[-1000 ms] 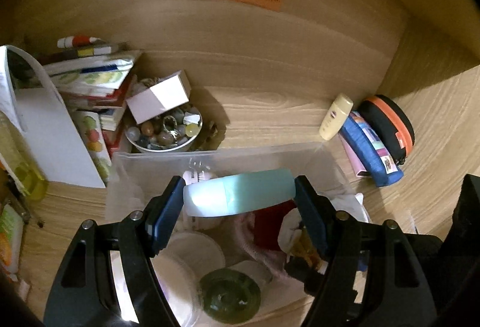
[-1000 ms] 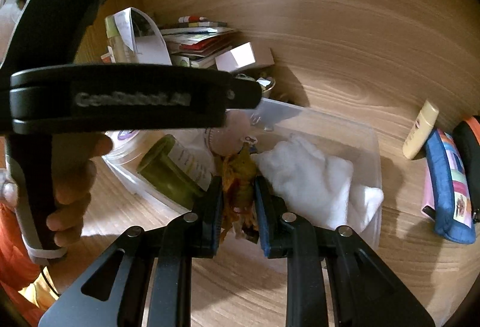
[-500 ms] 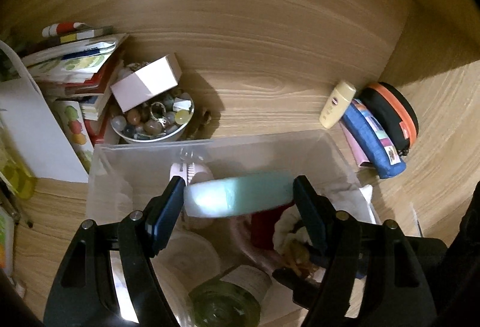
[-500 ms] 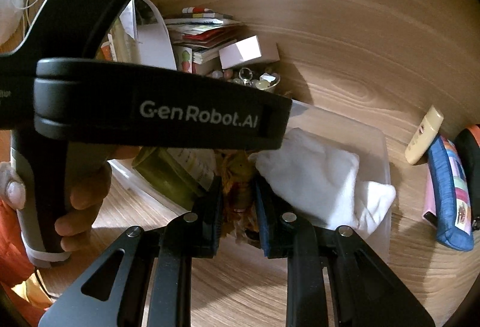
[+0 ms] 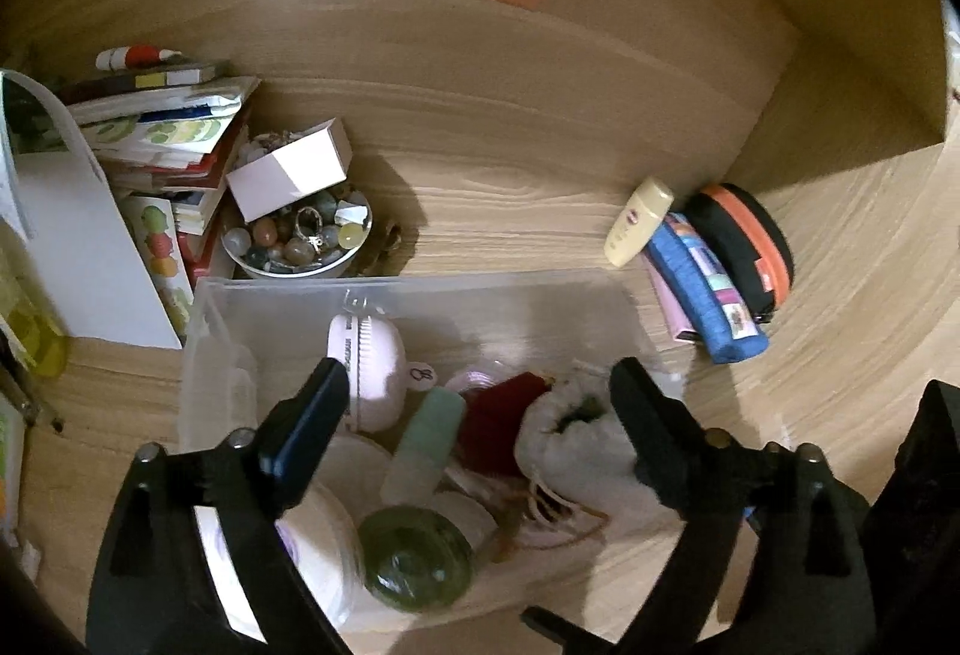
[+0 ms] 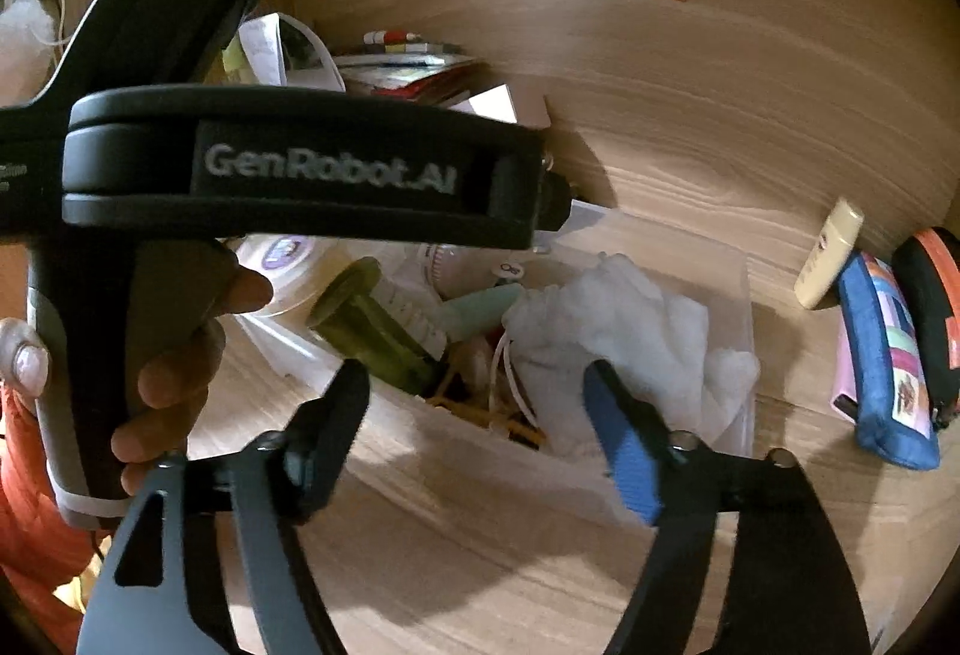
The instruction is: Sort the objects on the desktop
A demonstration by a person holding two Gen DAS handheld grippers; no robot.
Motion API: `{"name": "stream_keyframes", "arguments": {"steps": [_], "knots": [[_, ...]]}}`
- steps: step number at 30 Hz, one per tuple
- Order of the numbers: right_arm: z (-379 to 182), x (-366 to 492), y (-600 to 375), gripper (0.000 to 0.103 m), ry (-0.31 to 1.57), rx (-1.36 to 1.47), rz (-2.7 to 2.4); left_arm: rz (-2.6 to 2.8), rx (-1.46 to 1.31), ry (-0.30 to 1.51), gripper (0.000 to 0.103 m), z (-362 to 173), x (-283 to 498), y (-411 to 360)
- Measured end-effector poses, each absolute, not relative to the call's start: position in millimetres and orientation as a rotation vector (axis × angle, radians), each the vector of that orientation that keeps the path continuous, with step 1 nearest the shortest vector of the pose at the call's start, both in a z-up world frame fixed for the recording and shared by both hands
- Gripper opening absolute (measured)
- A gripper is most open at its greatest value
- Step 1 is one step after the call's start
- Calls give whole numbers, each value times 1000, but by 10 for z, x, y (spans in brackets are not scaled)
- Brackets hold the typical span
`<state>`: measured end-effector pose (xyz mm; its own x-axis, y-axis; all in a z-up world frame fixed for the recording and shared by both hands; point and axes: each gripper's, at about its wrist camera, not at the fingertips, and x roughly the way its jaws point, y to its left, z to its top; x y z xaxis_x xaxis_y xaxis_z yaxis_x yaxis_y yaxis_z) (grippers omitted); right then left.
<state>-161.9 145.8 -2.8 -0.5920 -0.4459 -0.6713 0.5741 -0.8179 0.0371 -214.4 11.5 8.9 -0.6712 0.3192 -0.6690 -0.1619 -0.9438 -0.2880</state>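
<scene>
Both grippers wide apart and empty above the clear bin [image 5: 288,289], contents already dropped in

Left gripper [image 5: 480,397] with fingers spread, nothing between them; mint-green tube [image 5: 429,436] lying loose in the middle of the bin, between the pink brush [image 5: 366,367] and the dark red pouch [image 5: 501,424]. Right gripper [image 6: 474,397] likewise spread over the bin's near edge, beside the white drawstring bag [image 6: 624,331] and the green jar [image 6: 372,331]. Best done by lifting straight up clear of the bin walls before swinging out, keeping both tools from knocking together, then heading for the cream tube [image 5: 636,223], blue pencil case [image 5: 705,295] and black-and-orange case [image 5: 744,241] near the desk's far right corner
</scene>
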Motion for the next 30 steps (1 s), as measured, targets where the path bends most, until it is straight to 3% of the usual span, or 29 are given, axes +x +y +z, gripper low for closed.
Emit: {"name": "stream_keyframes", "arguments": {"steps": [2,9,14,20,30], "knots": [[15,-1548,1483,84,250,921,-2387,2625,-1108,-313,95,142,-2071,114],[149,-1297,1676,86,233,889,-2466,2624,-1095,-372,96,234,-1804,38],[235,-1133,1842,96,190,861,-2537,2666,-1089,-405,96,230,-1579,-97],[417,-934,2029,102,140,773,-2603,2774,-1055,-360,96,225,-1242,-162],[532,-630,2148,103,111,683,-2658,2948,-934,-236,100,255,-739,-116]]}}
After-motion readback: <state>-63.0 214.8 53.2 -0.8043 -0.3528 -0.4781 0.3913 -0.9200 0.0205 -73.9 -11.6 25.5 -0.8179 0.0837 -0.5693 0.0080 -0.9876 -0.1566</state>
